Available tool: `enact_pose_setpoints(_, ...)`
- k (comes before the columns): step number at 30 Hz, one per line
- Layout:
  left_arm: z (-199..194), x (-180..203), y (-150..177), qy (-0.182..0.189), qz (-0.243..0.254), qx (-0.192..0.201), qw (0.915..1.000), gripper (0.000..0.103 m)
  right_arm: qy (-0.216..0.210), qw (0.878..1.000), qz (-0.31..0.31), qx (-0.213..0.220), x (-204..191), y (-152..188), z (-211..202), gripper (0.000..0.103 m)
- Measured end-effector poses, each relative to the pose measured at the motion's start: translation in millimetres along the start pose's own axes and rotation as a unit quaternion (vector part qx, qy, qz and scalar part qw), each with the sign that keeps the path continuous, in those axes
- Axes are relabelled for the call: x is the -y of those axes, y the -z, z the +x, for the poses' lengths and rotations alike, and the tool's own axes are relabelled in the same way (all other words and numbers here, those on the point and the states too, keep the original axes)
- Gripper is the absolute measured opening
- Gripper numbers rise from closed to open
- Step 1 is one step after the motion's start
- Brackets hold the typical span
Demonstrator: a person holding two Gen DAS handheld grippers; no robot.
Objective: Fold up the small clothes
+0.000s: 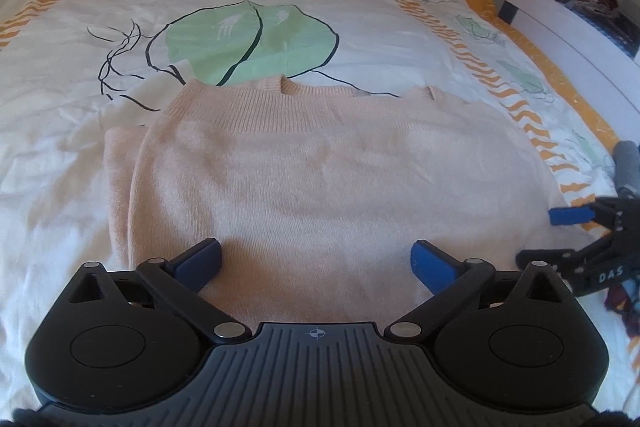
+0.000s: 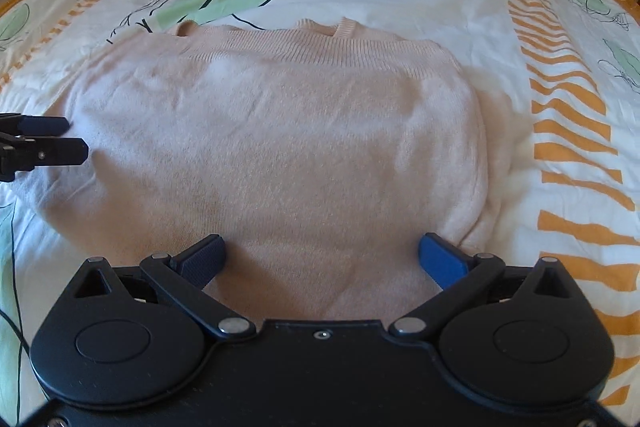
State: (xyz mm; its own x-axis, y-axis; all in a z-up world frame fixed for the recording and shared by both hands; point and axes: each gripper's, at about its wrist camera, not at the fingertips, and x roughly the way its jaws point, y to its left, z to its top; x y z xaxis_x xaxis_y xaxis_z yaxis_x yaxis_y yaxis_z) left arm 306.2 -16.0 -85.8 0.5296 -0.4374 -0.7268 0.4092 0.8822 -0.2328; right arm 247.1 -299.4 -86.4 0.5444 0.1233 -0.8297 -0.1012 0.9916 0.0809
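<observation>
On the left, the white duvet cover [image 1: 60, 131] printed with green leaves and wavy orange stripes is spreading across the bed, a little rumpled at its near-left side. A narrow band of the pale peach knitted sweater [image 1: 320, 179] is sticking out from under the folded body on that left side. The sweater is lying folded flat in the middle of the cover, its ribbed hem turned toward the far side and its ribbed neckline peeking out just beyond it.

The left gripper [image 1: 316, 261] is hovering low over the near edge of the sweater, its blue-padded tongs standing wide apart, nothing pinched between them; knit fabric is showing in the gap beneath. Whether the pads are brushing the cloth cannot be told.

Moving right, the right gripper [image 2: 322, 257] is hanging over the near right part of the same sweater, its tongs likewise spread wide and gripping nothing. In the left wrist view it is showing at the right edge, beside the sweater's right border.

Farther right, the orange striped band is running along the cover, and a pale wooden bed frame [image 1: 560, 39] is bordering it.
</observation>
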Motion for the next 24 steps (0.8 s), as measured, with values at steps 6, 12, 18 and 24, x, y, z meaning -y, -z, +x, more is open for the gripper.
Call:
enact_pose_setpoints(6, -0.7, 17.9, -24.2, -0.015, 0.008, -0.004, 0.9999, 0.102, -0.016, 0.999, 0.01, -0.028, 4.0, -11.6, -4.7, 0.103)
enact_pose_setpoints(12, 23.3, 35.0, -46.5, -0.033, 0.009, -0.006, 0.9994, 0.102, -0.049, 0.997, 0.057, 0.001, 14.7, -22.7, -27.3, 0.102)
enact_pose_setpoints(18, 63.1, 34.3, -59.0, -0.073, -0.01, -0.039, 0.9965, 0.102, -0.066, 0.993, 0.086, 0.036, 22.8, -35.8, -47.4, 0.102)
enact_pose_setpoints(24, 83.9, 32.5, -71.8, -0.106, -0.022, -0.05, 0.9929, 0.103, -0.079, 0.989, 0.113, 0.06, 31.6, -42.6, -59.1, 0.102)
